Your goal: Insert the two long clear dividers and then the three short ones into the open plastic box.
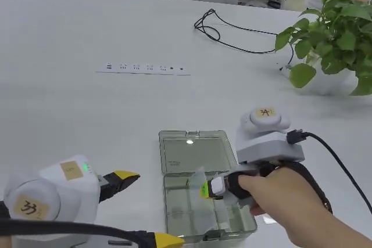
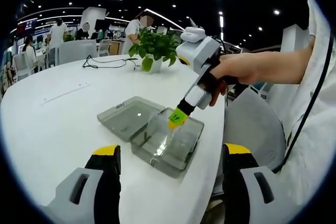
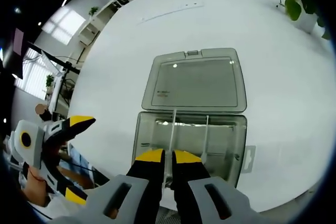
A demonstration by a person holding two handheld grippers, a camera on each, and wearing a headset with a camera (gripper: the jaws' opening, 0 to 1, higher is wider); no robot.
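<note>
The open plastic box stands near the table's front edge, its lid (image 1: 192,152) lying flat behind its base (image 1: 174,216). My right gripper (image 1: 204,190) is shut on a clear divider (image 1: 197,201) and holds it upright inside the base. In the right gripper view that divider (image 3: 171,127) shows edge-on between the shut jaws (image 3: 168,157), running across the base (image 3: 226,145). A second clear divider (image 3: 206,135) stands in the base to its right. My left gripper (image 1: 145,208) hangs open to the left of the box, holding nothing. The left gripper view looks between its open jaws (image 2: 170,150) at the box (image 2: 178,153) and the right gripper (image 2: 177,119).
A potted plant (image 1: 334,39) stands at the back right with a black cable (image 1: 232,33) beside it. A socket strip (image 1: 142,68) is set into the tabletop farther back. A small clear piece (image 3: 249,156) lies right of the box base. Chairs stand beyond the table.
</note>
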